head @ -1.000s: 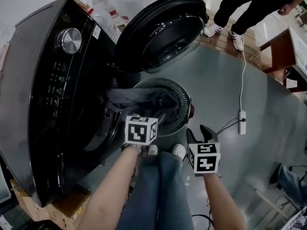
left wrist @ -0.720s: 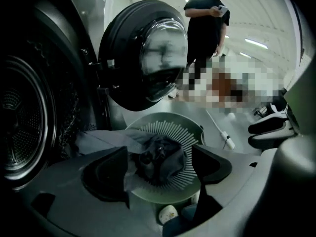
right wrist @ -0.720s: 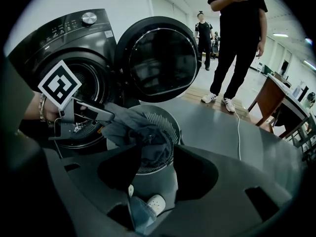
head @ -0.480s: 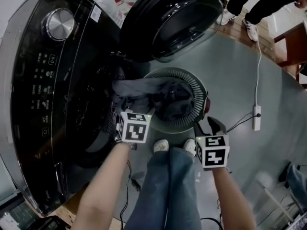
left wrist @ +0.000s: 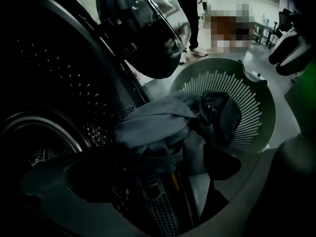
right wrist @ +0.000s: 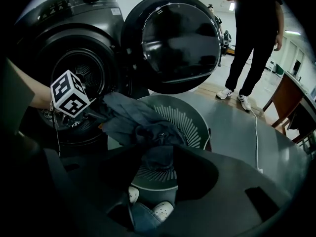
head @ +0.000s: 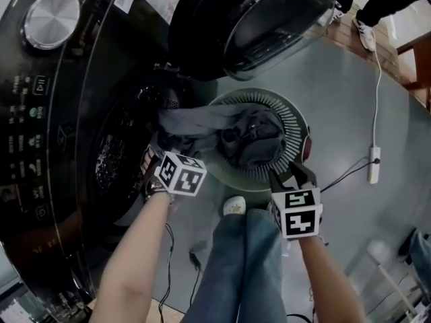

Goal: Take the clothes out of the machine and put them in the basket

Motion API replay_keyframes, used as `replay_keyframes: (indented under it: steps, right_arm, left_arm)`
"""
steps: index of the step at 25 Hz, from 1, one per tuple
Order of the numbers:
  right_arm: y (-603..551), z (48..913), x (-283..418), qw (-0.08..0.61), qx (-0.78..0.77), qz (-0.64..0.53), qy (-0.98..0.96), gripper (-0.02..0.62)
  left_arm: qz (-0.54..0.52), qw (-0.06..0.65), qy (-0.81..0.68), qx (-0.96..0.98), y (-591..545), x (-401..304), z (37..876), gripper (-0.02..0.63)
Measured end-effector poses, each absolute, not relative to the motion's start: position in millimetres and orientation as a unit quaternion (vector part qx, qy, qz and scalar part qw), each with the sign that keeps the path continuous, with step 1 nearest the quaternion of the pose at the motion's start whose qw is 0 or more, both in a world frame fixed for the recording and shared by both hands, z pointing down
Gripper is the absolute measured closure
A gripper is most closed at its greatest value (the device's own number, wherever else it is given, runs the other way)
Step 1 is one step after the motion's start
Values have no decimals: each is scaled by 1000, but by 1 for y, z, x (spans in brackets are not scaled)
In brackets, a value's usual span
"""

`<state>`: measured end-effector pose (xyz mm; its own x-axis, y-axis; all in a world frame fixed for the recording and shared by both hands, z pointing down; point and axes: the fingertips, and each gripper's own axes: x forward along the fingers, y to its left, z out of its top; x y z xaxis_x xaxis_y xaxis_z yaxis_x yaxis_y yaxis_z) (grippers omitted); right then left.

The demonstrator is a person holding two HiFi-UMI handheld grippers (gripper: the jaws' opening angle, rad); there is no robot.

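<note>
Where crumpled cloth (head: pixel 202 121) drapes — slatted round basket (head: pixel 294 116), perforated drum (head: pixel 110 165).

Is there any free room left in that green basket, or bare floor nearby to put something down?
The basket shows bare slatted wall on its side away from the washer. Grey clothes fill its middle and drape across into the washer. Bare floor lies between basket and white cable. Crowded: the gap between washer and basket.

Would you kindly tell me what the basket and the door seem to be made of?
Basket: probably moulded plastic, matte green, given its thin slotted walls. Door: glossy bowl, glass or clear plastic, in a dark shiny rim; reflections show.
</note>
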<state>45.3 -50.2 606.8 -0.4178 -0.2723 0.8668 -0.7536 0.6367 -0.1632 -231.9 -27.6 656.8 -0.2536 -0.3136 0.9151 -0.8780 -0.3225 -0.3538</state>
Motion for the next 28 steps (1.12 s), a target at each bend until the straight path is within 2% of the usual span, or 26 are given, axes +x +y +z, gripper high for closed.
replay_keyframes:
  steps: [5, 7, 14, 15, 16, 17, 18, 19, 20, 24, 28]
  right_arm:
    - [-42, 626, 41, 435, 324, 286, -790, 391]
    - [-37, 632, 38, 436, 321, 290, -789, 391]
    - [-44, 647, 28, 440, 316, 280, -793, 391]
    - [-45, 647, 27, 439, 317, 280, -793, 391]
    - [-45, 646, 27, 438, 317, 280, -793, 391]
    - [-44, 644, 25, 436, 318, 281, -794, 391]
    - [-44, 642, 24, 434, 318, 282, -795, 391]
    - [-43, 639, 23, 431, 318, 283, -796, 391]
    - [-42, 637, 22, 430, 317, 282, -797, 391]
    - [-40, 627, 25, 429, 311, 272, -803, 393]
    - [-37, 610, 35, 426, 312, 273, -804, 393]
  left_arm:
    - [651, 188, -452, 581, -26, -234, 686, 58]
    - [655, 187, -435, 589, -24, -236, 692, 39]
    - [637, 188, -401, 631, -33, -235, 695, 38]
    - [633, 193, -393, 638, -28, -230, 697, 74]
    - [632, 196, -381, 646, -22, -224, 699, 154]
    - [633, 192, -369, 653, -16, -219, 700, 264]
    - [636, 183, -362, 656, -10, -214, 699, 331]
    - [636, 175, -363, 658, -7, -211, 698, 478]
    - [629, 179, -373, 658, -5, -208, 696, 578]
    - [566, 253, -433, 654, -10, -200, 685, 581]
    - [542, 265, -443, 663, -19, -182, 660, 583]
